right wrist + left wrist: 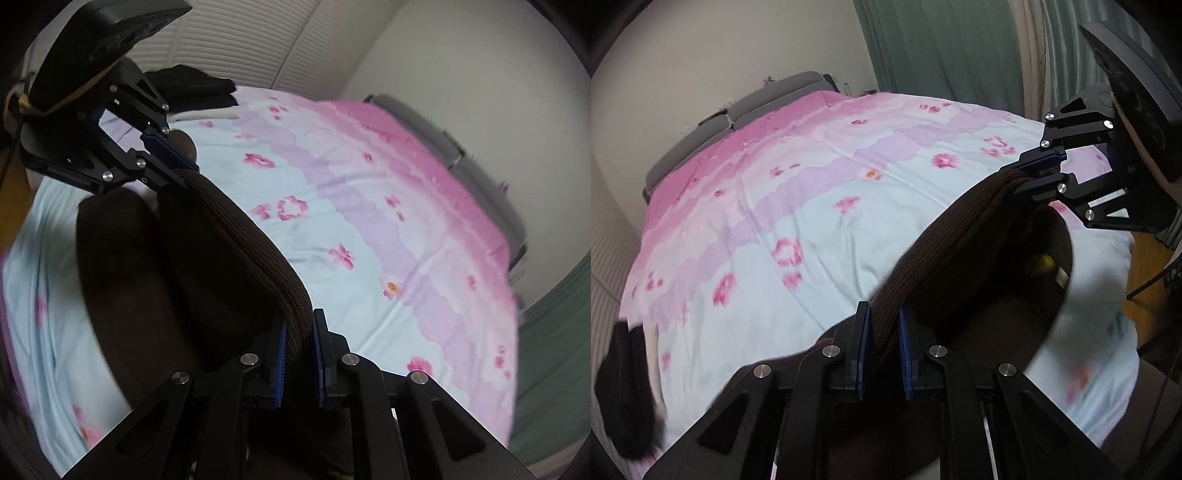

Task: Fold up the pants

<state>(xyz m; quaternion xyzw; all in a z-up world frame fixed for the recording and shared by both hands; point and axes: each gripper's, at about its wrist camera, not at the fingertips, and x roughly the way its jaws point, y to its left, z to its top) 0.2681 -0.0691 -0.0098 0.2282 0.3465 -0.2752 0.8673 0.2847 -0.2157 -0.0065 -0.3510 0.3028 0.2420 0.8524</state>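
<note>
Dark brown pants point(945, 240) with a ribbed waistband hang stretched between my two grippers above the bed. My left gripper point(882, 317) is shut on one end of the waistband. My right gripper point(1039, 171) is shut on the other end at the upper right. In the right wrist view the right gripper point(299, 332) clamps the waistband point(236, 236), and the left gripper point(173, 162) holds its far end at the upper left. The legs point(125, 280) hang down below, partly blurred.
The bed point(775, 192) is covered by a pink, lilac and pale blue flowered sheet. A dark garment pile point(628, 387) lies at its left edge and also shows in the right wrist view point(192, 86). Green curtains point(942, 48) hang behind. A grey headboard point(746, 107) is at the far end.
</note>
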